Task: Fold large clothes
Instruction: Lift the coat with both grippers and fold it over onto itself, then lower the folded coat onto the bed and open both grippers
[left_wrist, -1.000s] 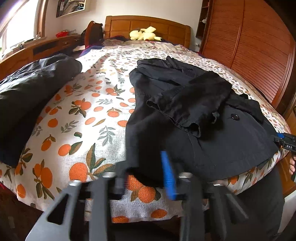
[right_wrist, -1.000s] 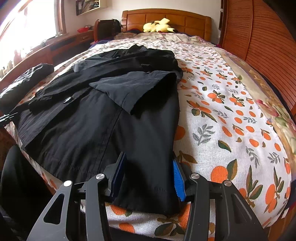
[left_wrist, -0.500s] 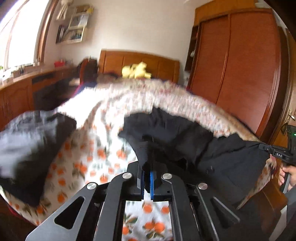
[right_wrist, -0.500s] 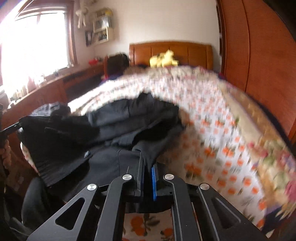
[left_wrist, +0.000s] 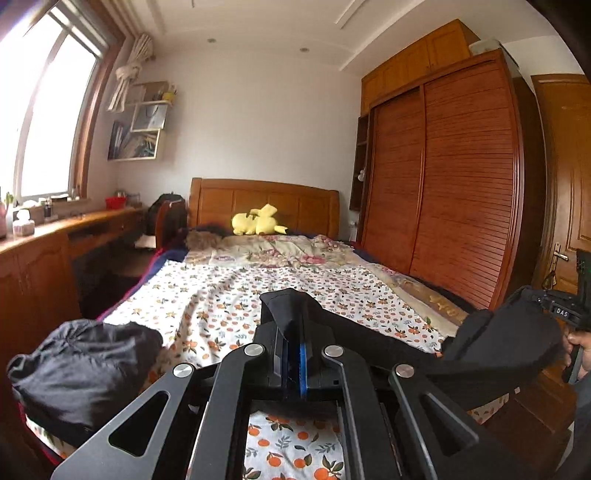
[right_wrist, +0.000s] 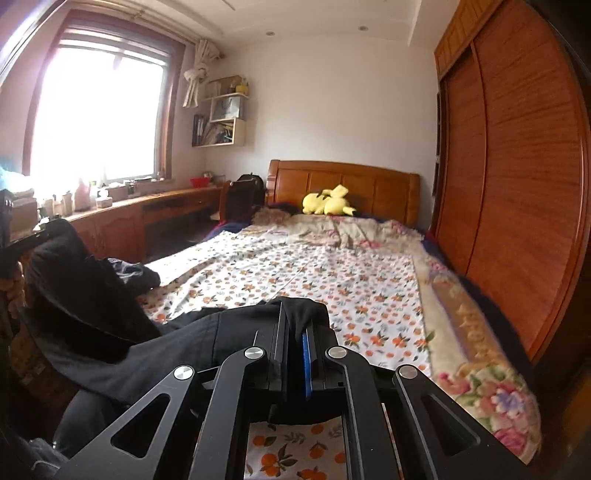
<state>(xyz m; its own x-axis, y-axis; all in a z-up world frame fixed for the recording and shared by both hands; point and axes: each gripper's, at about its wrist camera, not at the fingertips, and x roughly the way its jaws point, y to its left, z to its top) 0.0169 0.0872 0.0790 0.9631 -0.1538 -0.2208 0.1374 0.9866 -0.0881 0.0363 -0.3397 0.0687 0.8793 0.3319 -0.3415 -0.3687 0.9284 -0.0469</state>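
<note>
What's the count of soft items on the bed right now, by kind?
Black garments: 2, the black coat clamped by the left gripper and the right gripper, and the bunched black garment at the bed's left edge
Yellow plush toys: 1
Total: 3

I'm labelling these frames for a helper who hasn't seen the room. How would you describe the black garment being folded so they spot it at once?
Start at the bed with the orange-print sheet. At its near end, the black coat hangs stretched between the left gripper and the right gripper, both clamped on its edge. The other dark garment lies bunched on the sheet, unheld.
</note>
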